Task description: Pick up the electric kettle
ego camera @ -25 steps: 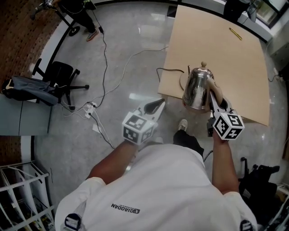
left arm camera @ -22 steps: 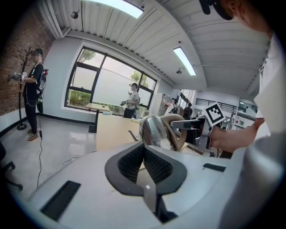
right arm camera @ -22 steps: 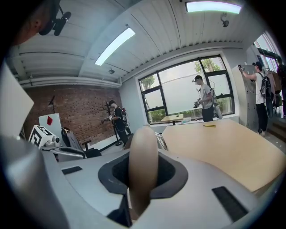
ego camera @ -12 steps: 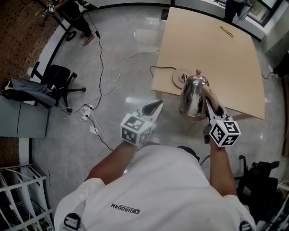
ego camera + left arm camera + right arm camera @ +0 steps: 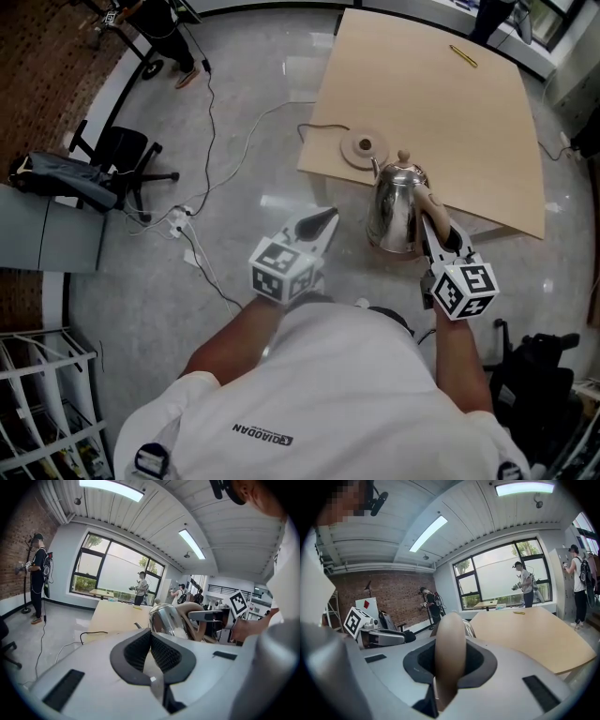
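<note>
Electric kettle, polished steel with its lid on, hangs over the floor just off the worktop, apart from its round base. The right gripper has its jaws clamped on the tan handle. That is probably the safest hold, since the steel looks slick. Whether it holds water cannot be seen. The left gripper has its jaws together, empty.

The only word we can read is "QIAODAN", printed in dark letters with a small logo beside it on the white shirt; from the head view it stands upside down. We also see black-and-white square code markers, without letters or numbers, on the left cube and the right cube. On a white board by the brick wall we see a red diamond, with no writing we can make out.
</note>
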